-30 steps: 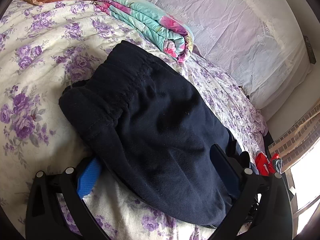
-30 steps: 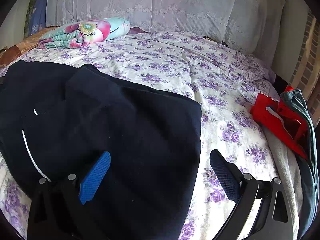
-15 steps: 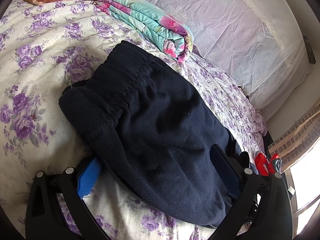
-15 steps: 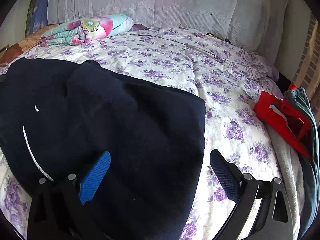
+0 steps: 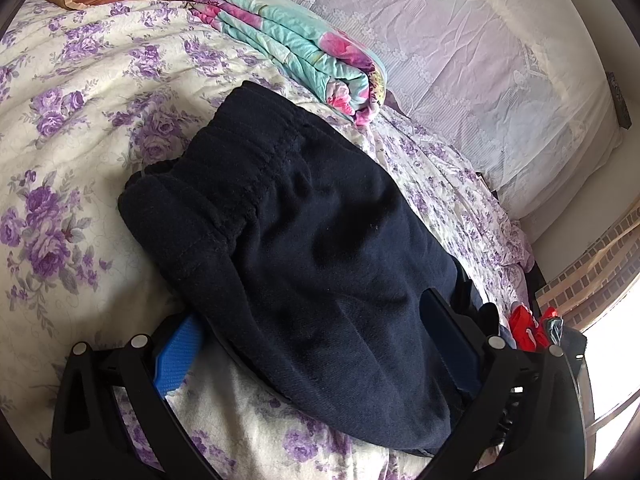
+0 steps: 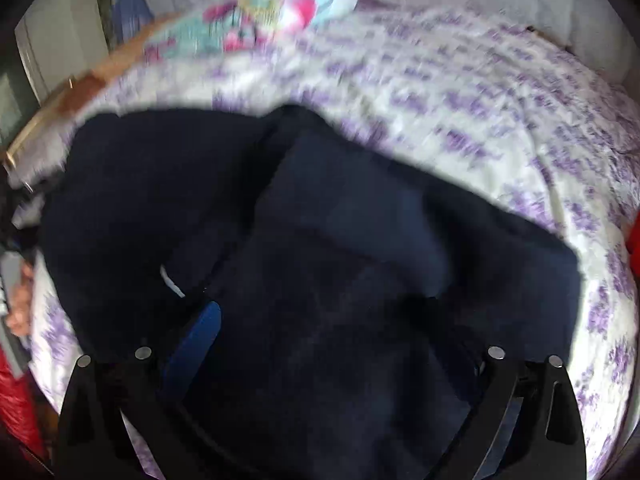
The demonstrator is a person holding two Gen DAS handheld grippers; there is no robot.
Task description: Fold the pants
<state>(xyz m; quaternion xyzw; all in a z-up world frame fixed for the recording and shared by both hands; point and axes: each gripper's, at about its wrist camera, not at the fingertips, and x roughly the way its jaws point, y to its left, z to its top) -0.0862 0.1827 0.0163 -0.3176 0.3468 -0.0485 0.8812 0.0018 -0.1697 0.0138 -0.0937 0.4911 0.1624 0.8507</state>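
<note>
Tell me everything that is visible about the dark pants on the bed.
The dark navy pants look like thick, fleecy knit. They lie folded into a compact bundle on the floral bedsheet. The ribbed elastic waistband points toward the folded teal blanket, which lies apart from them. A thin white line, perhaps a drawstring or stripe, shows in the right wrist view, which is blurred. The left gripper and the right gripper stand open, their fingers either side of the cloth.

1. The pants [image 5: 320, 248] are thick, matt navy fleece, faintly fuzzy (ribbed at the elastic waistband).
2. The bedspread [image 5: 72, 128] is soft, matt printed cotton.
3. The left gripper [image 5: 312, 344] has matt black plastic arms, and its blue pads [image 5: 178, 354] are finely textured.
</note>
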